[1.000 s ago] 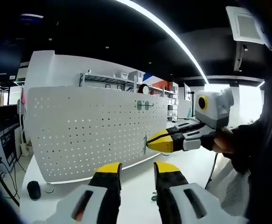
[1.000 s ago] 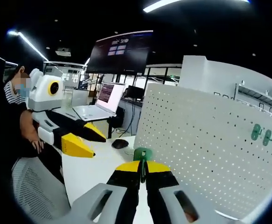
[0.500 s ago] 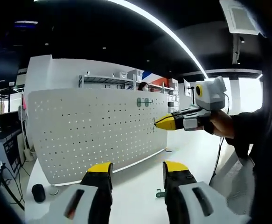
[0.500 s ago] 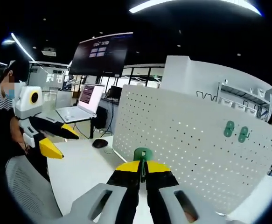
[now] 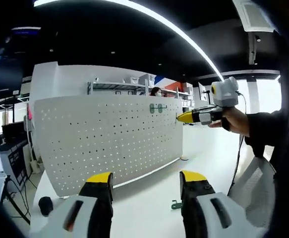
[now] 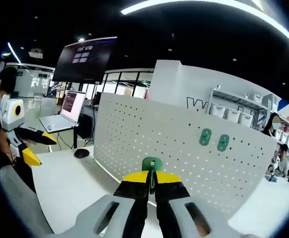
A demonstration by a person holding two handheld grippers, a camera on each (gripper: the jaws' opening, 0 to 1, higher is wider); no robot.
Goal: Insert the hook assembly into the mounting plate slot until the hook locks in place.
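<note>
Green hook pinched in our right gripper, facing the white pegboard.

In the right gripper view our right gripper (image 6: 150,184) has its yellow-tipped jaws pressed narrow on a green hook (image 6: 151,166), whose rounded flat head stands upright above the tips, in front of the upright pegboard (image 6: 149,139). Two more green hooks (image 6: 214,139) sit side by side high on the board. That view also gives us a laptop (image 6: 65,115) and a large dark screen (image 6: 85,59) beyond the table's (image 6: 70,178) far end. In the left gripper view our left gripper (image 5: 145,191) holds its jaws wide apart with nothing between them, a small green piece (image 5: 177,204) lies on the table, a dark round object (image 5: 45,205) sits near the board's left foot, and the right gripper reaches toward the board's upper right edge.
</note>
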